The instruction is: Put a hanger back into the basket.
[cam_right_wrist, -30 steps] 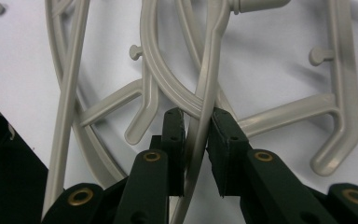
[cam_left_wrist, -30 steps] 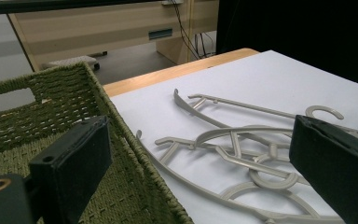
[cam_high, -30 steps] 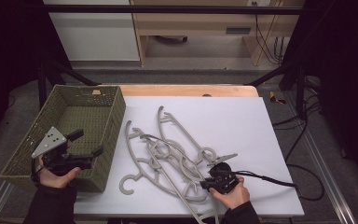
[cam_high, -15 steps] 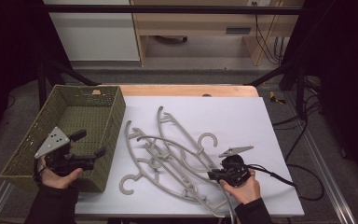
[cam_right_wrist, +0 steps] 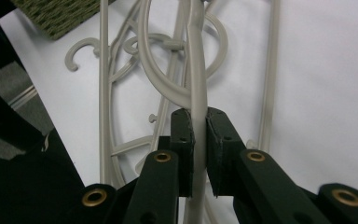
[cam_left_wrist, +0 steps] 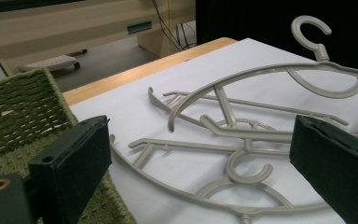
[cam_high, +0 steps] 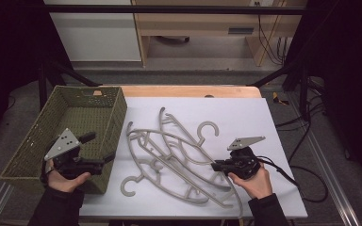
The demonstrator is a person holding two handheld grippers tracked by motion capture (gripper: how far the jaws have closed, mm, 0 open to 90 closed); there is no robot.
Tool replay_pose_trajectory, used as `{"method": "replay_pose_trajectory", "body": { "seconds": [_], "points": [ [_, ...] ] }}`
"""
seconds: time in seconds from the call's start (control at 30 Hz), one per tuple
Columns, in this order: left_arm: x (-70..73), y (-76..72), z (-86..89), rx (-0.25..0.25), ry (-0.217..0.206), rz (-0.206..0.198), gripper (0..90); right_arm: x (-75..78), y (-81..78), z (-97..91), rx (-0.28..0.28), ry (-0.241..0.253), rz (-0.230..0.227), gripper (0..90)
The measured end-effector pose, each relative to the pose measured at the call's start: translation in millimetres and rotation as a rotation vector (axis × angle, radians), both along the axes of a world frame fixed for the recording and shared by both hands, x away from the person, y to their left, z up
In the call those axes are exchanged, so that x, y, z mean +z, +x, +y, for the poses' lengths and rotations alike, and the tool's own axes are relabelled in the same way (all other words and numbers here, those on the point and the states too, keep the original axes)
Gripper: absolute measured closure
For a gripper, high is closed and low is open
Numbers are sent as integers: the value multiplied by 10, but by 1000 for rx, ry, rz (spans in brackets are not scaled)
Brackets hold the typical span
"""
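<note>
Basket [cam_high: 87,117], green woven, at desk [cam_high: 245,117] left; left claw [cam_high: 107,158] gaping empty over its near corner; grey plastic hangers [cam_high: 169,160] heaped mid-desk; right claw [cam_high: 215,166] clamped on topmost hanger's [cam_high: 179,137] arm, lifted.

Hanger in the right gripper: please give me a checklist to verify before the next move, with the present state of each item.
1. Right gripper shut on the hanger: ok.
2. Held hanger free of the other hangers: cannot tell; they overlap in a pile.
3. Hook of the held hanger raised above the table: ok.
4. Basket has room inside: ok.
5. Left gripper open and holding nothing: ok.
6. Cable away from the pile: ok.
</note>
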State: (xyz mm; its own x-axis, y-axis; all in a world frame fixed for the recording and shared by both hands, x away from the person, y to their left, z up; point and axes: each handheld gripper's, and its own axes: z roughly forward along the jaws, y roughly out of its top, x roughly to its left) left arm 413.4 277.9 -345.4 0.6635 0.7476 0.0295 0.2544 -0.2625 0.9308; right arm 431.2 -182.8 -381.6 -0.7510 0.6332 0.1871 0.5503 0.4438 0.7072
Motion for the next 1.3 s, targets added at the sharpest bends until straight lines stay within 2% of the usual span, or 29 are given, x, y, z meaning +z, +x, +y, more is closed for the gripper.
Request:
{"method": "replay_pose_trajectory", "body": {
  "seconds": [0.23, 0.33, 0.4, 0.43, 0.5, 0.57, 0.63, 0.67, 0.7, 0.73, 0.8, 0.83, 0.9, 0.97, 1.0, 1.13, 1.17, 1.23, 1.3],
  "points": [
    [40, -7, -151, -52, 50, 15, 49, 81, 60, 127, 107, -25, -40, 826],
    [31, -1, -257, -89, 91, 35, 53, 75, 98, 152, 163, -22, -39, 826],
    [22, 3, -286, -98, 100, 43, 57, 70, 95, 163, 162, -25, -35, 826],
    [12, 7, -316, -108, 108, 51, 60, 57, 92, 172, 191, -34, -35, 826],
    [-9, 18, -381, -123, 130, 62, 62, 50, 83, 182, 203, -32, -29, 825],
    [-30, 26, -450, -141, 151, 70, 73, 39, 58, 213, 252, -38, -28, 826],
    [-47, 29, -513, -158, 172, 73, 81, 35, 47, 233, 258, -37, -26, 826],
    [-58, 31, -550, -171, 187, 76, 85, 30, 44, 242, 275, -39, -29, 825],
    [-84, 26, -632, -195, 219, 80, 98, 21, 22, 274, 291, -49, -23, 825],
    [-84, 26, -632, -195, 219, 80, 108, 21, 22, 274, 291, -49, -23, 825],
    [-106, 23, -690, -210, 246, 88, 112, 12, 9, 290, 302, -50, -15, 825],
    [-134, 19, -755, -225, 278, 91, 136, 7, 6, 298, 317, -57, -16, 826],
    [-146, 19, -779, -239, 293, 97, 157, -1, -3, 311, 311, -44, -10, 826],
    [-173, 16, -831, -252, 320, 103, 227, -6, -14, 326, 322, -49, -6, 826],
    [-183, 14, -853, -264, 346, 107, 227, -6, -14, 326, 322, -49, -6, 826],
    [-233, 2, -944, -290, 393, 115, 307, -13, -25, 349, 334, -48, -3, 826],
    [-258, 5, -979, -297, 416, 123, 342, -17, -30, 356, 339, -57, -1, 826],
    [-271, 6, -993, -298, 421, 126, 381, -23, -29, 360, 343, -60, 5, 825],
    [-304, 14, -1027, -308, 454, 135, 396, -27, -27, 365, 346, -62, 5, 825]
  ]
}}
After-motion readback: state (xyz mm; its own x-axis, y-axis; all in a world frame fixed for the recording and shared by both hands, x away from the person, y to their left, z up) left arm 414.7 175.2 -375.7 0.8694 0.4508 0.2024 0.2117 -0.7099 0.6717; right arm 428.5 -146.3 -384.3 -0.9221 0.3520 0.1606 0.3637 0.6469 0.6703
